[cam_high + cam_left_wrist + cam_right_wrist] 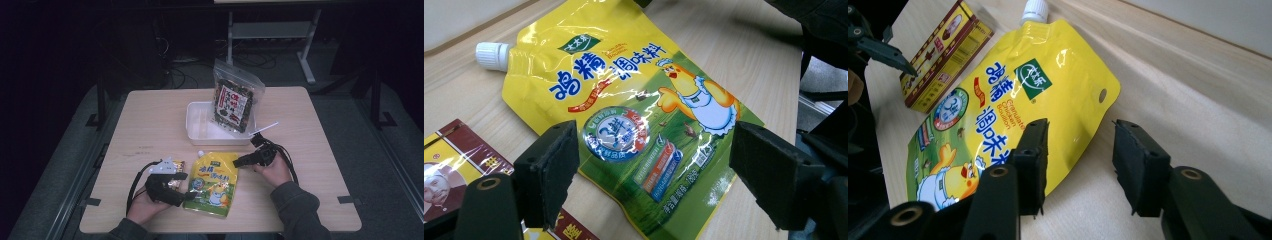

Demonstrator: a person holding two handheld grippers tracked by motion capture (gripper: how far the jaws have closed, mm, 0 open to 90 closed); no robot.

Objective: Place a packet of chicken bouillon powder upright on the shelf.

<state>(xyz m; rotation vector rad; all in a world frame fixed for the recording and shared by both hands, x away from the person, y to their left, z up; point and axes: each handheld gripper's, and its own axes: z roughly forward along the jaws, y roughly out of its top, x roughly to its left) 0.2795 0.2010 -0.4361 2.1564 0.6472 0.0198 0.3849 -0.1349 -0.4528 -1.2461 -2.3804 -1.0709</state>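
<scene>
A yellow spouted seasoning pouch [214, 182] with a cartoon chicken lies flat near the table's front edge. My left gripper [184, 186] stands open at the pouch's left edge; in the left gripper view its jaws straddle the lower part of the pouch [624, 100], left gripper [659, 180] holding nothing. My right gripper [238, 161] is open at the pouch's upper right corner. In the right gripper view, one jaw of the right gripper [1080, 160] hangs over the edge of the pouch [1013, 95] and the other over bare table.
A small red and yellow box [176, 167] lies beside the left gripper, left of the pouch, box [943, 55] and box [454, 165]. A white tray [197, 132] stands at mid-table with a dark snack bag [234, 102] leaning in it.
</scene>
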